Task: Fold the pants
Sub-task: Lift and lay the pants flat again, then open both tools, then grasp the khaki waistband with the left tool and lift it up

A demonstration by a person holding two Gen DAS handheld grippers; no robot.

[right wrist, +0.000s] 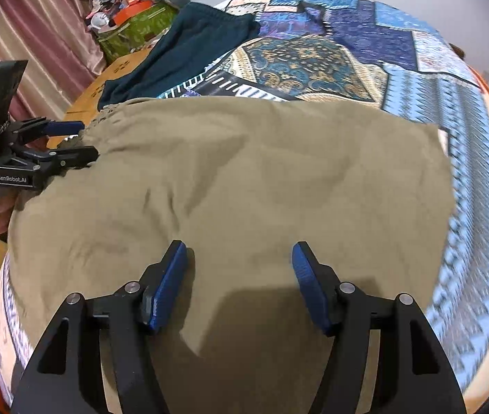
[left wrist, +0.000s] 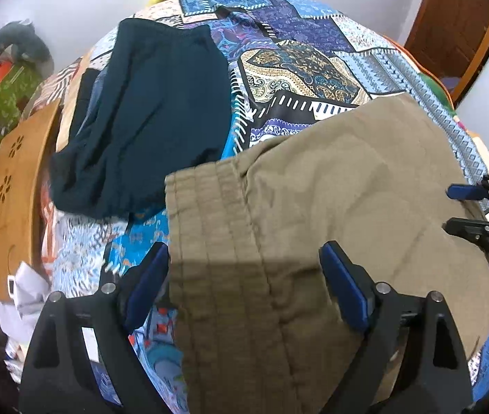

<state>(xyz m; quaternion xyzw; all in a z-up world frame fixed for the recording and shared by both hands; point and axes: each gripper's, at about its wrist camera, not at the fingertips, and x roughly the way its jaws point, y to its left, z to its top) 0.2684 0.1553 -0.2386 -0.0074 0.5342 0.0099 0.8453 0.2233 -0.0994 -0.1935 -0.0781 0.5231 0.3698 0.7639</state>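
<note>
The soft, limp khaki cotton pants (right wrist: 237,186) lie spread on the patchwork-print bedspread (right wrist: 365,48), both grippers, left (left wrist: 244,283) and right (right wrist: 241,276), wide open, empty; best pinched at the ribbed waistband (left wrist: 206,207)

Left wrist view: close above the waistband end of the khaki pants (left wrist: 313,224), looking forward and down across the patchwork bedspread (left wrist: 313,51). Right wrist view: close above the pants' broad middle, facing the same way. Shared: pants, bedspread, dark teal garment (right wrist: 189,45); each view catches the other gripper at its edge.
</note>
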